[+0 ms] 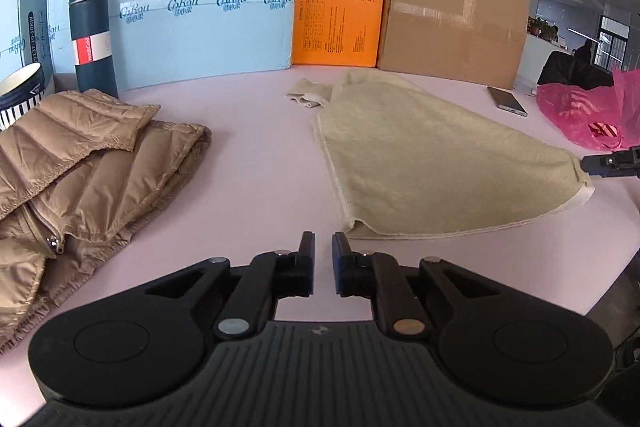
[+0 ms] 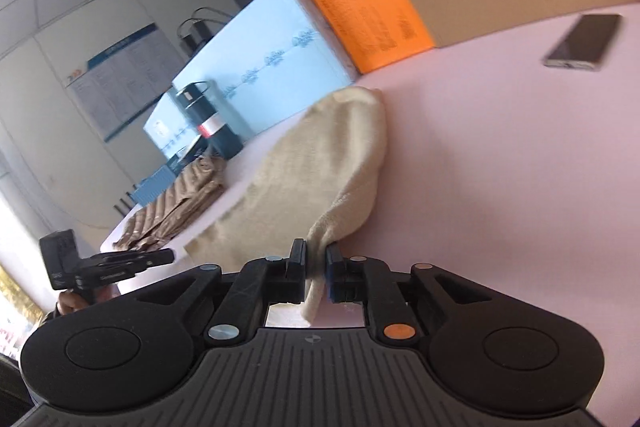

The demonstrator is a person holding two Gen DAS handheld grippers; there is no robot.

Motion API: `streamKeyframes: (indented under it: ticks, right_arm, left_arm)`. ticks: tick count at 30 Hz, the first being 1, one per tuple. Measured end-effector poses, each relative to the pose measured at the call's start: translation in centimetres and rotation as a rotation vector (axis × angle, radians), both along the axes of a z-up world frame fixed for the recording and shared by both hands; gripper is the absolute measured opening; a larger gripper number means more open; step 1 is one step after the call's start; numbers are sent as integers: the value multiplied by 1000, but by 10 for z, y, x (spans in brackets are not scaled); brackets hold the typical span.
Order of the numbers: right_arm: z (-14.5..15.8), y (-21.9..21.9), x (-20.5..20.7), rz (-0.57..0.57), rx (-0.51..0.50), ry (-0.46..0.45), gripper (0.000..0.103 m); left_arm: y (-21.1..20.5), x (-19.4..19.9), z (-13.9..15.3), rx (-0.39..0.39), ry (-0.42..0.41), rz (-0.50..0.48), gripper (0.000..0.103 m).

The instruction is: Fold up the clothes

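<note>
The left wrist view sits low behind the left claw (image 1: 323,247), looking level-on across the pink table (image 1: 256,147) toward the row of boxes (image 1: 336,7), close to the surface. The right wrist view rides behind the right claw (image 2: 316,259), tilted sideways, nearer the beige garment (image 2: 312,163). Both share the boxes, garment, flask (image 1: 93,31), phone (image 2: 584,43) and quilted jacket (image 1: 88,163).

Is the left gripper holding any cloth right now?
No, the left gripper has nothing between its fingers and sits short of the beige garment.

left tool (image 1: 323,247): jaws narrowly apart, empty | right tool (image 2: 316,259): seemingly pinching cloth, rolled sideways
</note>
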State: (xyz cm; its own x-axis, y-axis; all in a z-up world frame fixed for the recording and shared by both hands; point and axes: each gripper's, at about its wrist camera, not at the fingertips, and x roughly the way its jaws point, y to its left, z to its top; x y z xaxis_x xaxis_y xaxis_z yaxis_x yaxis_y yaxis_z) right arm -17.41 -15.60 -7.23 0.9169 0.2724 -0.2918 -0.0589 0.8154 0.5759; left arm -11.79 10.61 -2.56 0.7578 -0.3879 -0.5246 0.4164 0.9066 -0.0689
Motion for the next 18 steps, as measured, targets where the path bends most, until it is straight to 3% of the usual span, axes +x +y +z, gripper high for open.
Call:
streamKeyframes:
  ticks: [1, 2, 3, 4, 7, 9, 11, 12, 13, 14, 16, 18]
  right_arm:
    - [-1, -1, -3, -8, 4, -10, 31]
    - [-2, -2, -5, -18, 6, -21, 50]
    - [-3, -2, -8, -28, 7, -32, 55]
    - [-3, -3, -9, -30, 13, -43, 55]
    - [-2, -7, -7, -54, 25, -59, 58]
    - [-3, -9, -2, -62, 31, -50, 69]
    - [-4, -10, 2, -71, 34, -39, 70]
    - [-5, -10, 5, -71, 36, -33, 73]
    - [-6, -10, 7, -69, 39, -26, 76]
    - [-8, -10, 9, -65, 43, -19, 79]
    - [-8, -10, 12, -49, 39, -5, 79]
    - [-8, -7, 14, -31, 17, 5, 79]
  left_arm:
    - [0, 0, 4, -6, -16, 5, 31]
    - [-1, 2, 7, -12, -30, 13, 43]
    - [-2, 5, 9, -19, -43, 30, 75]
    - [-5, 9, 11, -28, -55, 48, 92]
    - [-18, 28, 12, -48, -44, 44, 92]
    - [-32, 43, 8, -29, -18, 28, 92]
    - [-49, 54, 0, 20, 11, 25, 92]
    - [-57, 58, -5, 46, 24, 15, 80]
    - [-64, 59, -10, 70, 32, -11, 45]
    - [-70, 59, -14, 90, 33, -35, 25]
    - [-76, 53, -16, 113, -2, -67, 5]
    - [-77, 47, -16, 118, -12, -81, 5]
